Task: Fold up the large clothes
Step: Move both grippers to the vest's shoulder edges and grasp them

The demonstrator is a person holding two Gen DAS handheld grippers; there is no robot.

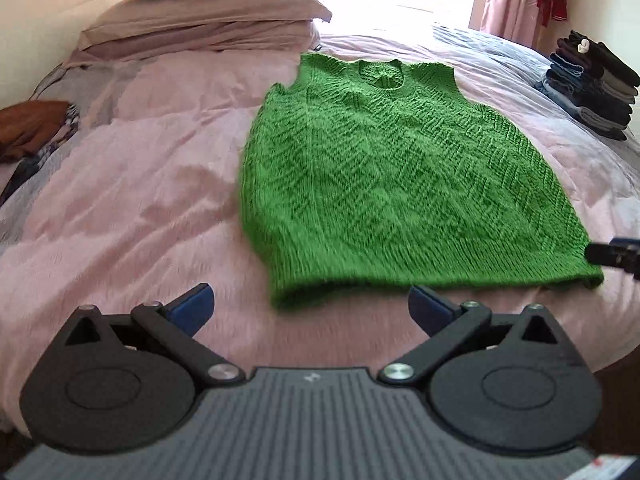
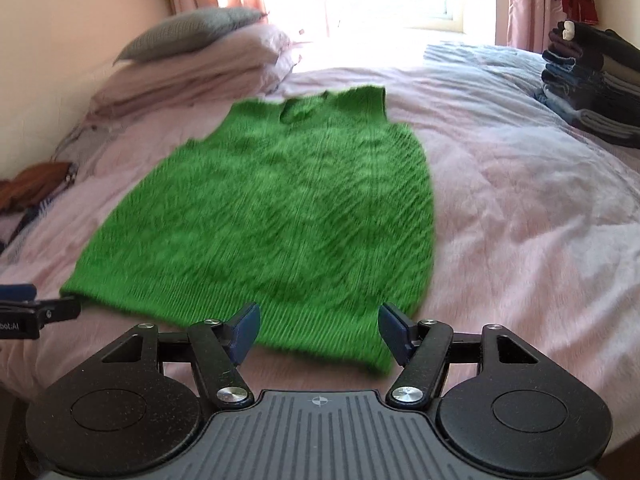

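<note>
The bed (image 1: 140,200) under its pink quilt fills both views, and on it lies the green knit vest (image 1: 384,184), spread flat with the neck hole toward the pillows (image 1: 208,20) and the ribbed hem toward me. A stack of folded dark clothes (image 1: 592,88) sits well off at the far right edge, so I judge this is the next piece and its fold has not begun. My left gripper (image 1: 310,308) hangs just short of the hem's left corner, jaws spread wide, nothing between them; my right gripper (image 2: 320,330) is over the hem near its right corner, also wide open and empty — one fingertip seems to overlap the knit, though blur keeps me from saying it touches. To do this well I want both pinches taken at the very corners of the hem, catching front and back layers together, since a loose chunky knit likely stretches and sags if I grab one layer only. Then I would lift evenly — both sides level — and carry the hem toward the shoulders so the edges meet square.
</note>
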